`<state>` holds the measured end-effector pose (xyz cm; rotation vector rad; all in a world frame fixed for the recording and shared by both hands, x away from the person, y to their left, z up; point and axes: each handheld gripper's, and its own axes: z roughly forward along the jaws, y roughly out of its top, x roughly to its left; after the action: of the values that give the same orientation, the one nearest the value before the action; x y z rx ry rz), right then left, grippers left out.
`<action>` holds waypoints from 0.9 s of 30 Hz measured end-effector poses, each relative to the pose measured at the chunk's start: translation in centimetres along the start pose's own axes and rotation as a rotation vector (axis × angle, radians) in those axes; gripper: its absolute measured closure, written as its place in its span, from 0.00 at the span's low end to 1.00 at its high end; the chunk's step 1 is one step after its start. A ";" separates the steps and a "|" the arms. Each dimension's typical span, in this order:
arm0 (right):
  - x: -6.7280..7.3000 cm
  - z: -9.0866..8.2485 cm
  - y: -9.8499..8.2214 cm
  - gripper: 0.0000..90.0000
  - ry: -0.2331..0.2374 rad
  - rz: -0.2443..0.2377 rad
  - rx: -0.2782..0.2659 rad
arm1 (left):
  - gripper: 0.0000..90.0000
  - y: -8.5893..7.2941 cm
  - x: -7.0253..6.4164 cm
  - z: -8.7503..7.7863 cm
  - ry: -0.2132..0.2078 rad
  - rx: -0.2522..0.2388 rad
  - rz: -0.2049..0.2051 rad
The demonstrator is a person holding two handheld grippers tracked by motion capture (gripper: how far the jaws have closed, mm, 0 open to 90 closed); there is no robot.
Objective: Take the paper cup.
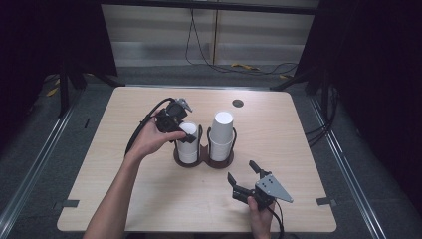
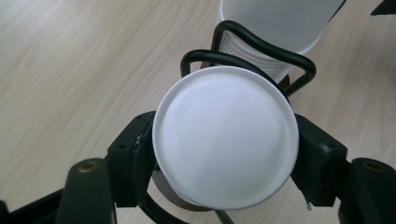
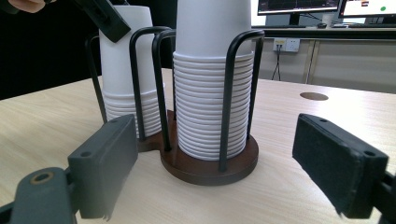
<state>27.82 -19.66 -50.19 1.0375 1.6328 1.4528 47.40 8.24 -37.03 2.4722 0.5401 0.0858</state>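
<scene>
Pale wood-grain surface [image 1: 149, 199] carries a dark wooden two-well cup holder with black wire loops [image 1: 204, 160], each well stacked with upside-down white paper cups; the taller stack [image 1: 222, 134] sits on the right, the shorter stack [image 1: 187, 144] on the left. On that shorter stack the left claw [image 2: 224, 154] is clamped across the top white cup [image 2: 225, 137], pads on both sides of it, so the step in hand looks like the grasp. Next probably comes a straight lift clear of the wires. Near the front edge, the right claw [image 1: 245, 175] waits open.
</scene>
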 end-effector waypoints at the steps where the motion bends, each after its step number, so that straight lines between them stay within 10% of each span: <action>1: 0.0 0.0 0.0 0.15 0.003 0.000 -0.001 | 0.35 0.0 0.0 -0.1 0.000 0.001 0.001; 27: 0.0 0.0 0.0 0.15 0.002 0.002 0.001 | 0.36 0.2 -0.3 -2.1 0.009 -0.068 -0.004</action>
<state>27.84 -19.61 -50.18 1.0386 1.6344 1.4555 46.77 9.11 -35.22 2.4059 0.5376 0.1123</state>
